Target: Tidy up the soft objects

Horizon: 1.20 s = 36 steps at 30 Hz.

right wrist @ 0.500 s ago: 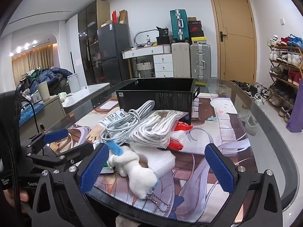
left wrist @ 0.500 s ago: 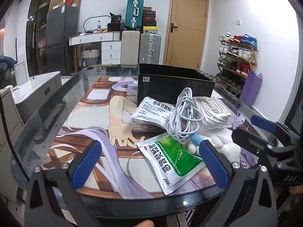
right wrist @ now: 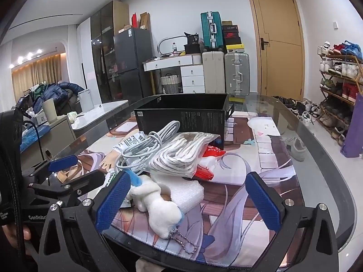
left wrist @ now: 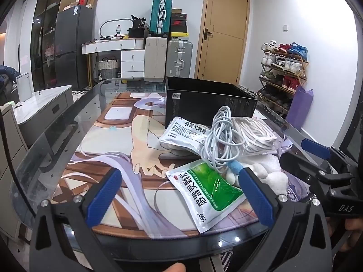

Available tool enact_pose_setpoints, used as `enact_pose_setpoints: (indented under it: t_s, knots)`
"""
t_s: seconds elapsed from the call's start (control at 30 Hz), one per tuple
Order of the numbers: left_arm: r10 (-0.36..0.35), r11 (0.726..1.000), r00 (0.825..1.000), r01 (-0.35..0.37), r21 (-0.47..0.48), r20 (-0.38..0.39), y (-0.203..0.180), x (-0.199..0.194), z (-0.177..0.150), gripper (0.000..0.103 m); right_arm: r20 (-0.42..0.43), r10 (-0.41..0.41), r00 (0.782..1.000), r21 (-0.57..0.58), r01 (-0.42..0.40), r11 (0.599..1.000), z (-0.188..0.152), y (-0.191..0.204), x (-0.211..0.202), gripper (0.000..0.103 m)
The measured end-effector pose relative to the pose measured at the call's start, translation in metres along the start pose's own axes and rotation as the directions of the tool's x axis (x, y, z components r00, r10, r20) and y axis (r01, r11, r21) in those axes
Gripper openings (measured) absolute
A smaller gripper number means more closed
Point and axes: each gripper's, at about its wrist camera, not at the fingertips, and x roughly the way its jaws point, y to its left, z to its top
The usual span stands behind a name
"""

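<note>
blue-padded left gripper and right gripper both gape wide, empty, above the plush toy.

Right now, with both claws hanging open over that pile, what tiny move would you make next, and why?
Probably ease the right gripper forward and down around the white plush toy. Its jaws stand wide open and hold nothing, and the toy lies nearest, loose on the mat, not under the cables. The black box behind the pile looks like the place for it.
</note>
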Motion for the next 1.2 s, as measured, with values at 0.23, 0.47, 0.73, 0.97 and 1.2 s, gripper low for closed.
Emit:
enact_pose_setpoints:
  t_s: [0.23, 0.47, 0.73, 0.97, 1.2]
  knots:
    - [0.007, 1.0, 1.0, -0.007, -0.002, -0.001, 0.0019, -0.0013, -0.0015, 0.103, -0.008, -0.003, 1.0, 0.004, 0.003, 1.0, -0.0003, 0.0001, -0.0001, 0.103]
    - [0.005, 1.0, 1.0, -0.005, -0.003, -0.005, 0.0034, 0.0001, -0.0011, 0.103, -0.01, -0.006, 1.0, 0.001, 0.006, 1.0, 0.0002, 0.0035, -0.001, 0.103]
    - [0.011, 1.0, 1.0, -0.011, -0.011, -0.004, 0.0072, 0.0005, -0.001, 0.103, -0.011, -0.007, 1.0, 0.004, 0.007, 1.0, -0.0025, -0.0022, 0.0033, 0.103]
    - [0.014, 1.0, 1.0, -0.014, -0.012, -0.004, 0.0091, 0.0018, -0.0019, 0.103, -0.013, -0.015, 1.0, 0.007, 0.015, 1.0, -0.0031, -0.003, 0.0029, 0.103]
    - [0.018, 1.0, 1.0, -0.018, -0.012, -0.007, 0.0096, 0.0016, -0.0021, 0.103, -0.027, -0.017, 0.999, -0.002, 0.017, 1.0, -0.0038, -0.0021, 0.0067, 0.103]
